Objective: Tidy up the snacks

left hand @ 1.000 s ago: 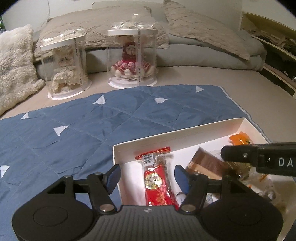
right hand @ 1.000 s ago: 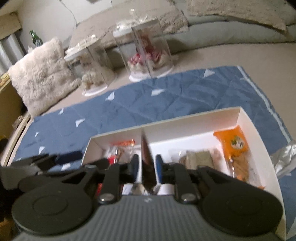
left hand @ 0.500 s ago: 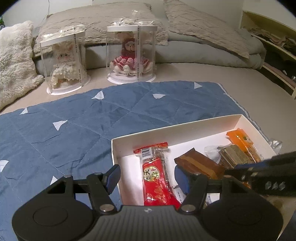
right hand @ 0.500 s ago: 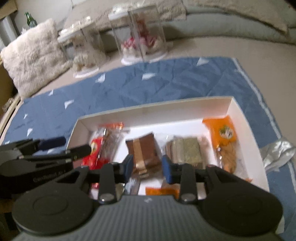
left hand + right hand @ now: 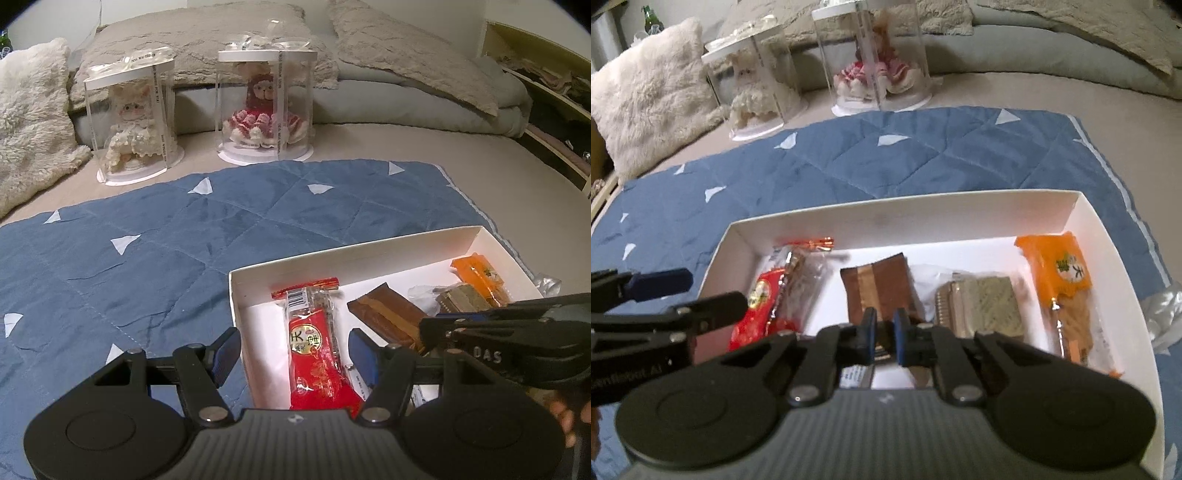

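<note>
The left gripper (image 5: 294, 350) hangs wide apart over the red snack packet (image 5: 317, 354) at the white box's (image 5: 894, 216) left end. The right gripper (image 5: 885, 336) has its fingers narrowed near the brown packet (image 5: 882, 286); whether it grips is unclear. Beyond the box stand two doll cases (image 5: 265, 107).

Box (image 5: 960, 212) crowded, quilt (image 5: 923, 162) open — beyond

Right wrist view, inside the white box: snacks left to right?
Red snack pack → brown packet → green-gold packet → orange snack pack. All lie in the white box, which has no dividers.
</note>
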`<state>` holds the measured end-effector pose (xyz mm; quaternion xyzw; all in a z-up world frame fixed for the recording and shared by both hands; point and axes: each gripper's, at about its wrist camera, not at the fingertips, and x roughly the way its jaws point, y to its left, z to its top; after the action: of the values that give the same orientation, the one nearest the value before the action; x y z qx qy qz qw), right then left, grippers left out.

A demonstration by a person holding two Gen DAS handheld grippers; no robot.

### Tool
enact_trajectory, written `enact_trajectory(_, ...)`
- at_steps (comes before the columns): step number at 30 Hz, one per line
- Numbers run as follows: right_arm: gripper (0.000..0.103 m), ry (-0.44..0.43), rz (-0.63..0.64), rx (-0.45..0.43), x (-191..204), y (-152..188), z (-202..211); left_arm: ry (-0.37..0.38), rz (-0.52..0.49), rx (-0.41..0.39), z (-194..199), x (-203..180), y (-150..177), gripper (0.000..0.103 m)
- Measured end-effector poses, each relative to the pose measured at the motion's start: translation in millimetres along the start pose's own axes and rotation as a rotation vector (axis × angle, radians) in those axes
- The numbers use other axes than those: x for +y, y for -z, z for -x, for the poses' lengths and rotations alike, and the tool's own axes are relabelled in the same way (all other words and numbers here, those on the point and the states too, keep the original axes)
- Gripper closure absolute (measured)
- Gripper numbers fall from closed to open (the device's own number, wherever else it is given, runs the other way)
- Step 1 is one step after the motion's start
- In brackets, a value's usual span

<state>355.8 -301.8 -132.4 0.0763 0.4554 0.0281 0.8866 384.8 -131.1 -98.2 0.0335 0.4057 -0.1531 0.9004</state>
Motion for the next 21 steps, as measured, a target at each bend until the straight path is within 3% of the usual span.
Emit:
enact_trajectory(4, 0.088, -0.002, 0.002, -0.021, 0, 0, 18, -0.002, 0.005, -0.011, 13, 0, 1, 0.036)
enact_trajectory(9, 0.055, -0.022, -0.002, -0.061, -3, 3, 45, 0.000, 0.019, -0.045, 41, -3, 5, 0.022)
enact_trajectory(13, 0.034, -0.010, 0.018, -0.105, -4, 8, 73, 0.002, 0.022, -0.072, 64, -8, 7, 0.012)
enact_trajectory(15, 0.021, -0.004, 0.015, -0.123, -6, 11, 87, -0.001, 0.027, -0.083, 75, -10, 8, 0.002)
enact_trajectory(21, 0.001, 0.021, 0.008, -0.173, -14, 22, 128, 0.005, 0.056, -0.108, 106, -13, 14, 0.000)
